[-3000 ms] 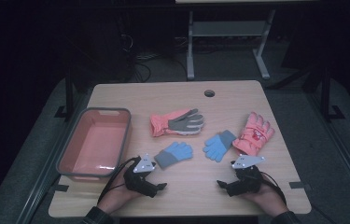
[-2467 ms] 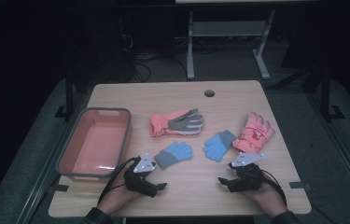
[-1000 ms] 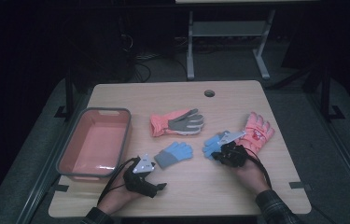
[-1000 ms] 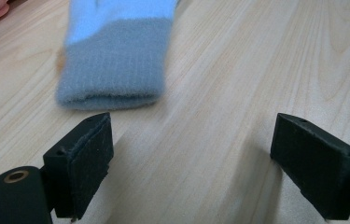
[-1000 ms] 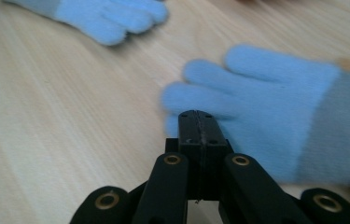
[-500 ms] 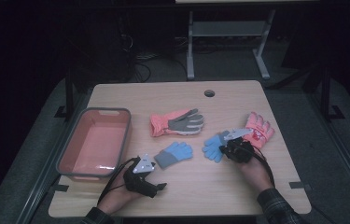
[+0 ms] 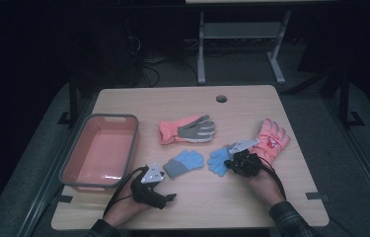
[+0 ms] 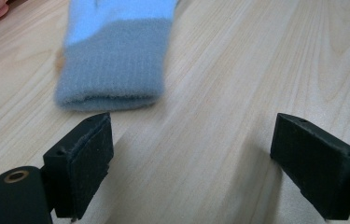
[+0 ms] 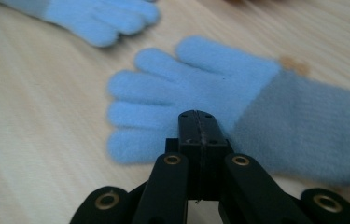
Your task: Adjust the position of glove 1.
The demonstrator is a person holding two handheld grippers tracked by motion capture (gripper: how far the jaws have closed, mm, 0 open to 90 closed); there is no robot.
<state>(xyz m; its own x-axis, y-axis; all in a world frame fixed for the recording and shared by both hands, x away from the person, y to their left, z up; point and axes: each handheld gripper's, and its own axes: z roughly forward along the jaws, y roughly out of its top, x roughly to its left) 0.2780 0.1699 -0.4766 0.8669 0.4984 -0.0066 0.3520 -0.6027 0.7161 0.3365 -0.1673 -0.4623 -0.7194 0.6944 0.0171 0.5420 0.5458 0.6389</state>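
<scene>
- Blue glove (image 9: pixel 200 98), right of centre in the high view on the table (image 7: pixel 251 207): right hand-held gripper (image 9: pixel 199 122) over it, jaws pressed together; whether fabric is pinched cannot be told.
- Second blue glove (image 7: pixel 185 163), centre: not picked up.
- Left hand-held gripper (image 8: pixel 200 163): jaws wide, nothing between; its view shows the grey cuff.
- Pink bin (image 7: pixel 98 150), left, nothing inside; sorting seemingly just beginning.

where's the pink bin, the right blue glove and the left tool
pink bin (image 7: pixel 72 165): high view, on its left rim.
right blue glove (image 9: pixel 200 88): right gripper view, on the palm.
left tool (image 8: pixel 191 163): left gripper view, midway between its open tips.
</scene>
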